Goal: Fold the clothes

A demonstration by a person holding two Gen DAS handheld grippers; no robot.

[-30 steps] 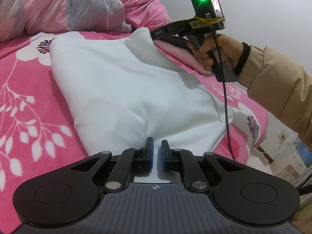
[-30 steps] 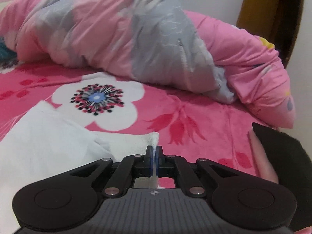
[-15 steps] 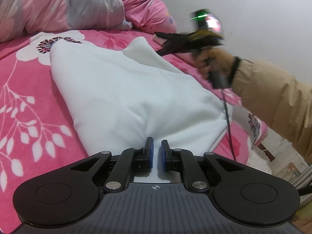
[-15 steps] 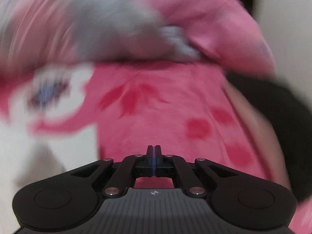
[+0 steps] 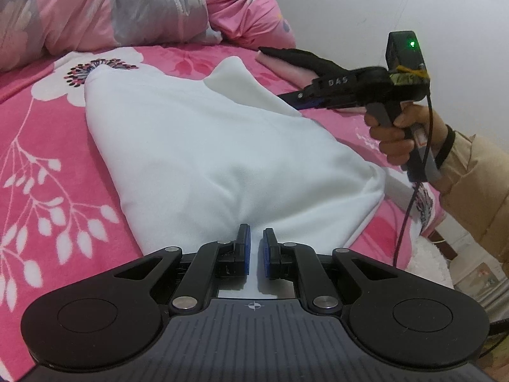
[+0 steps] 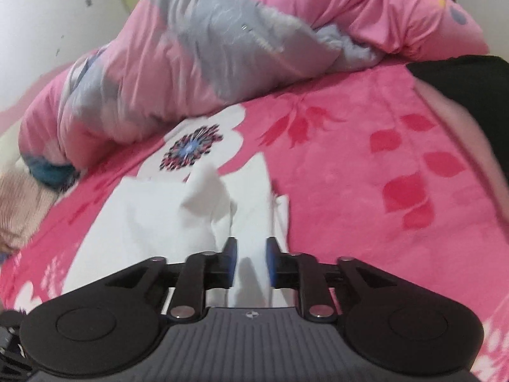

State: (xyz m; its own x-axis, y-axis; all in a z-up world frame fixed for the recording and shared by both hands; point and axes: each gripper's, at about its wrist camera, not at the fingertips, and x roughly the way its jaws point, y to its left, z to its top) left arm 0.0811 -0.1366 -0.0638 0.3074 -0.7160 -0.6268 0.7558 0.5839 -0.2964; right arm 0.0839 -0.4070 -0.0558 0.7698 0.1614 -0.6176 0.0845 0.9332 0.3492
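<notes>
Two blue rubber pads tip the left gripper (image 5: 255,250), which is clenched on the near hem of the white garment (image 5: 203,152), a narrow strip of cloth pinched between them. The garment is soft, fleecy and roughly triangular, lying flat on the bed (image 5: 44,172) with one corner standing up in a rounded peak at its far side. To the right of the garment, the right gripper (image 6: 249,259) has just been opening; its jaws now stand apart over the cloth's white edge, released, with fabric below them but not pressed. Its black body bears the letters "DAS", and a green light glows on top. A hand (image 5: 394,133) in a tan sleeve grips its handle. Beyond the garment, a plush pink floral blanket spreads open, then a bunched pink and grey quilt (image 5: 133,6). A black item (image 6: 470,95) lies right of the garment.
</notes>
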